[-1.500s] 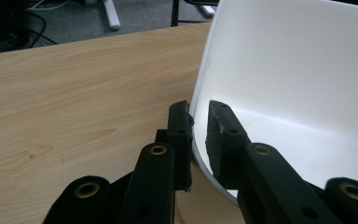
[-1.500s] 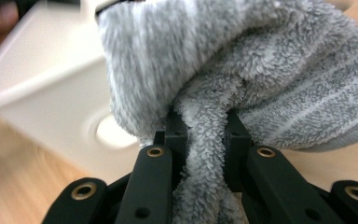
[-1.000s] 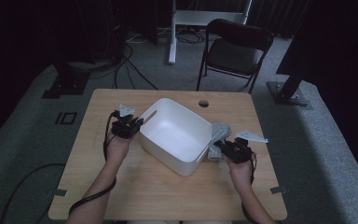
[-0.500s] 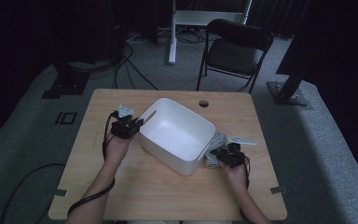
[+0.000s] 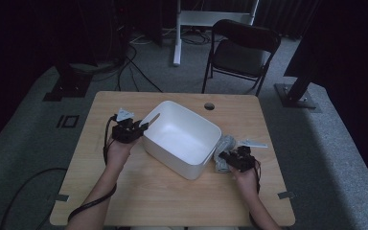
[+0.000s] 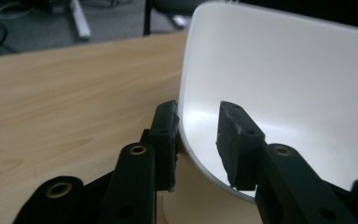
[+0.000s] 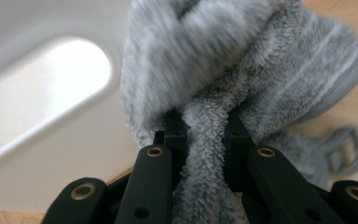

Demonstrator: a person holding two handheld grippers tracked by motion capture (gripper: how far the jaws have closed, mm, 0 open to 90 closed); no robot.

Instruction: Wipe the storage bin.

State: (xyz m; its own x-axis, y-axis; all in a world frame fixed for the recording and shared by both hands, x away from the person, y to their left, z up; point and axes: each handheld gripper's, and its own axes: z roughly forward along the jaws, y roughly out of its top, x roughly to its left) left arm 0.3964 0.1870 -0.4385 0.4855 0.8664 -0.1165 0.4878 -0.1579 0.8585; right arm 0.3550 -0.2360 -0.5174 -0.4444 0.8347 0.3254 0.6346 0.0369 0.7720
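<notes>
Holding the fluffy grey terry towel (image 7: 242, 70) in my right gripper (image 7: 204, 128), I have its two black jaws pressed together on a thick fold of the cloth. The rest of the towel bunches up just beyond the jaws, and a small hanging loop lies on the light wooden table (image 5: 139, 191) to the right of them. The white plastic rectangular bin (image 5: 182, 136) stands just to the left of this gripper, its outer wall and handle slot close beside the towel.

My left gripper (image 6: 198, 128) has one jaw outside the bin wall and one inside. The outer jaw touches the wall, but a gap remains at the inner one, so the gripper stands open astride the rim and is not clamped on it.

To do this step well, I think I should first close the left gripper on the rim so the bin does not slide. Then I should lift the towel high enough that the hanging part clears the near wall, carry it over the opening, and release only when most of the cloth is inside. The fold is thick, so the hold looks secure.
</notes>
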